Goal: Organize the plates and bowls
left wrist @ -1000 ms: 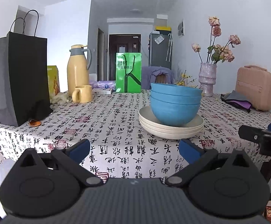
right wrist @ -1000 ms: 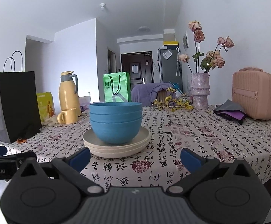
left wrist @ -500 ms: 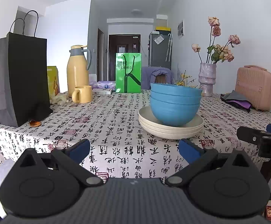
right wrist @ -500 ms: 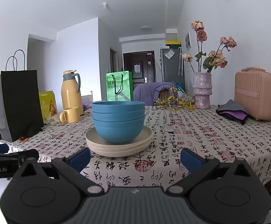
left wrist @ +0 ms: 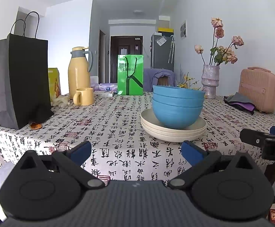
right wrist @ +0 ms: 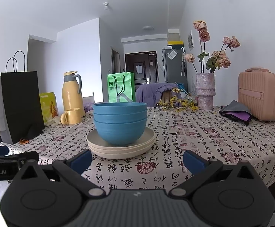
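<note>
Three nested blue bowls (left wrist: 177, 106) (right wrist: 120, 124) sit on a stack of three cream plates (left wrist: 173, 131) (right wrist: 120, 147) on a table with a calligraphy-print cloth (left wrist: 109, 124) (right wrist: 203, 141). My left gripper (left wrist: 136, 152) hangs open at the table's near edge, left of the stack, with nothing between its blue pads. My right gripper (right wrist: 137, 159) is open too, just in front of the plates and a little to their right, also empty. Each gripper shows at the edge of the other's view.
A black paper bag (left wrist: 21, 83), a yellow thermos (left wrist: 79, 77) and yellow mug (left wrist: 83, 96) stand at the left. A green bag (left wrist: 130, 74) stands at the back, a vase of dried flowers (left wrist: 210, 83) and a pink case (left wrist: 259, 90) at the right, dark folded cloth (right wrist: 235, 112) beside it.
The right wrist view has tilted slightly, so the bowls and plates sit a little lower and nearer. The left gripper has barely moved. Both stay open.
</note>
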Available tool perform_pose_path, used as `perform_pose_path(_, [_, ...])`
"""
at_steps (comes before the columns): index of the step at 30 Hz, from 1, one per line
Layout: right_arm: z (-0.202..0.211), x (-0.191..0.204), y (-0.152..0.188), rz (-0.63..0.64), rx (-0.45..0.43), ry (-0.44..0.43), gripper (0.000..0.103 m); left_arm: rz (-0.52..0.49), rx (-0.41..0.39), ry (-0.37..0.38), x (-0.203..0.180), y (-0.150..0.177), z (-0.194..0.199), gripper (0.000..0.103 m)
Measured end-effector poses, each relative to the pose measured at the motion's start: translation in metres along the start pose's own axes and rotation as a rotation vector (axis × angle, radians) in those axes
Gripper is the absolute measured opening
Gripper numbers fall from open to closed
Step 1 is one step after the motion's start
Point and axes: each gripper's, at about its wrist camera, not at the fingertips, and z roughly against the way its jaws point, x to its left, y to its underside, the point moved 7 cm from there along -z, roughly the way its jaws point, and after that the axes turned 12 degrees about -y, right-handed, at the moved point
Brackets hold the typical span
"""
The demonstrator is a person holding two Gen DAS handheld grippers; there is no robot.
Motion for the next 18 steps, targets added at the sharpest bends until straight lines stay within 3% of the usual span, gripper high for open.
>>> perform_pose_path(18, [-0.0004, 0.0001, 0.0007, -0.002, 0.0, 0.0, 0.103, 0.001, -0.002, -0.001, -0.0005, -0.0003, 0.0008, 0.103])
